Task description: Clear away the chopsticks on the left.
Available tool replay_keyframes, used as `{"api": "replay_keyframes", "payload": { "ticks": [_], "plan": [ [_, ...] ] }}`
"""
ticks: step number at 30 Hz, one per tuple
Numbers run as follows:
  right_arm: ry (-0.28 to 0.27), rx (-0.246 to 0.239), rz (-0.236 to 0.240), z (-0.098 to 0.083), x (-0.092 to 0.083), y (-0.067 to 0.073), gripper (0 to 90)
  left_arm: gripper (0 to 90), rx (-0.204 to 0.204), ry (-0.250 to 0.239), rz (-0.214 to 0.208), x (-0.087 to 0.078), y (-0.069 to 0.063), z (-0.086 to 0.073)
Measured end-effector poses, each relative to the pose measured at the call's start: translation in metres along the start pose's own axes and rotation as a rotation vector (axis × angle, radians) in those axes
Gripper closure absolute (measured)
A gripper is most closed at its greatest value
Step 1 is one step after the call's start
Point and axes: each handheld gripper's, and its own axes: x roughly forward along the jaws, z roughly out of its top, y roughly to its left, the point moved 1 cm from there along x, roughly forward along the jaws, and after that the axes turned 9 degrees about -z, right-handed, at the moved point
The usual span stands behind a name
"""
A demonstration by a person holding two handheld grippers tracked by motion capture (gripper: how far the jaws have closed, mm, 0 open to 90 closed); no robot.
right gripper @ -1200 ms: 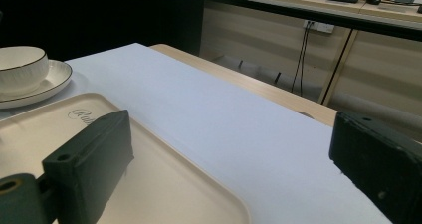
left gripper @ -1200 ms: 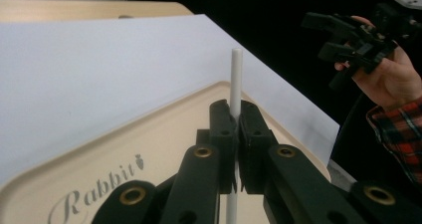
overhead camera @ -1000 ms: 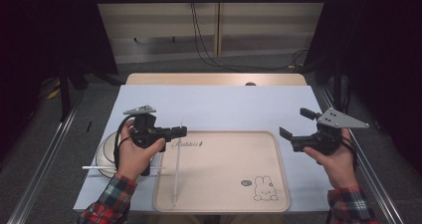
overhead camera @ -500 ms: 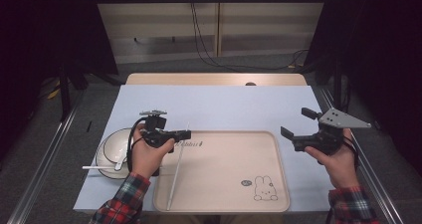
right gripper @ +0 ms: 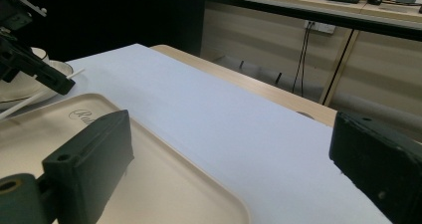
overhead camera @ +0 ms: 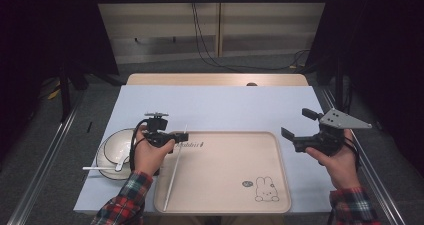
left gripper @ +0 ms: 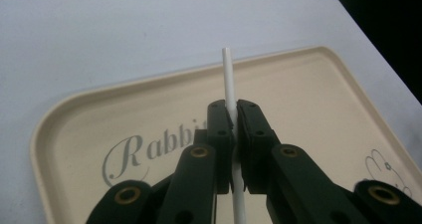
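Note:
My left gripper (overhead camera: 180, 135) is shut on a thin white stick (overhead camera: 172, 177) over the left end of the beige rabbit tray (overhead camera: 225, 185). In the high view the stick slants from the jaws down toward the tray's near left corner. In the left gripper view the stick (left gripper: 229, 79) pokes out past the closed pads of the gripper (left gripper: 234, 107), above the tray (left gripper: 308, 94). My right gripper (overhead camera: 298, 123) hovers open at the tray's right edge with nothing in it. The right gripper view shows its jaws wide apart (right gripper: 231, 144) and the left gripper (right gripper: 30, 64) far off.
A white bowl (overhead camera: 111, 147) with a white spoon (overhead camera: 100, 168) in it sits left of the tray, under my left wrist. A pale blue mat (overhead camera: 220, 105) covers the table. Metal rails run along both sides of the table.
My left hand has sunk and shifted a little right with the stick, which now slants more, its lower end nearer the tray's front left corner. The right hand has stayed still.

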Motion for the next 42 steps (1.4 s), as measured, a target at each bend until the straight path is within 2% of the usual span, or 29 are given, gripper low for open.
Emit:
{"api": "replay_keyframes", "payload": {
  "ticks": [4,5,13,15,17,20,22,25,26,27,28,30,31,32,33,35,38,39,42],
  "plan": [
    [0.003,-0.001,0.004,0.000,0.000,0.000,3.2,84.4,-0.009,0.010,0.022,0.005,0.009,-0.004],
    [0.001,-0.001,0.002,0.000,0.000,0.000,3.2,84.3,0.000,0.015,0.035,0.006,0.011,-0.004],
    [0.004,-0.004,0.007,0.000,0.001,0.001,3.2,82.2,0.000,0.035,0.111,0.005,0.017,-0.005],
    [0.004,-0.003,0.006,0.000,0.001,0.001,3.2,80.9,-0.010,0.036,0.111,0.004,0.018,-0.006],
    [0.003,-0.004,0.006,0.000,0.001,0.001,3.2,80.8,0.005,0.046,0.137,0.003,0.018,-0.005],
    [0.002,-0.005,0.009,0.000,0.001,0.002,3.2,78.7,0.008,0.036,0.140,0.001,0.018,-0.004],
    [0.001,-0.005,0.009,0.000,0.000,0.002,3.1,76.7,0.029,0.033,0.137,-0.001,0.017,-0.003],
    [0.001,-0.004,0.011,0.000,0.000,0.001,3.2,71.4,0.040,0.026,0.111,-0.004,0.016,-0.001],
    [0.002,-0.003,0.009,0.000,0.000,0.001,3.2,67.8,0.070,0.013,0.098,-0.007,0.014,0.000],
    [0.001,-0.004,0.008,0.000,0.000,0.001,3.2,64.7,0.070,0.013,0.098,-0.007,0.014,0.000],
    [0.001,-0.004,0.008,0.000,0.000,0.001,3.2,64.7,0.091,0.004,0.099,-0.009,0.013,0.001],
    [0.000,-0.005,0.007,0.000,0.000,0.001,3.2,55.7,0.128,-0.012,0.089,-0.012,0.011,0.003],
    [0.000,-0.005,0.007,0.000,0.000,0.001,3.2,55.7,0.145,-0.006,0.093,-0.014,0.009,0.003],
    [0.000,-0.004,0.007,0.000,0.000,0.001,3.2,48.9,0.179,-0.015,0.069,-0.017,0.007,0.005],
    [0.000,-0.004,0.007,0.000,0.000,0.001,3.2,44.7,0.179,-0.015,0.069,-0.017,0.007,0.005],
    [-0.001,-0.004,0.010,0.000,0.000,0.001,3.2,41.7,0.225,-0.006,0.063,-0.021,0.005,0.007],
    [0.002,-0.005,0.011,0.000,0.000,0.001,3.2,29.5,0.268,0.009,0.049,-0.026,0.002,0.008],
    [0.002,-0.005,0.011,0.000,0.000,0.001,3.2,27.9,0.268,0.009,0.049,-0.026,0.002,0.008],
    [-0.002,-0.006,0.011,0.000,0.000,0.001,3.2,25.1,0.318,0.039,0.039,-0.028,0.001,0.008]
  ]
}}
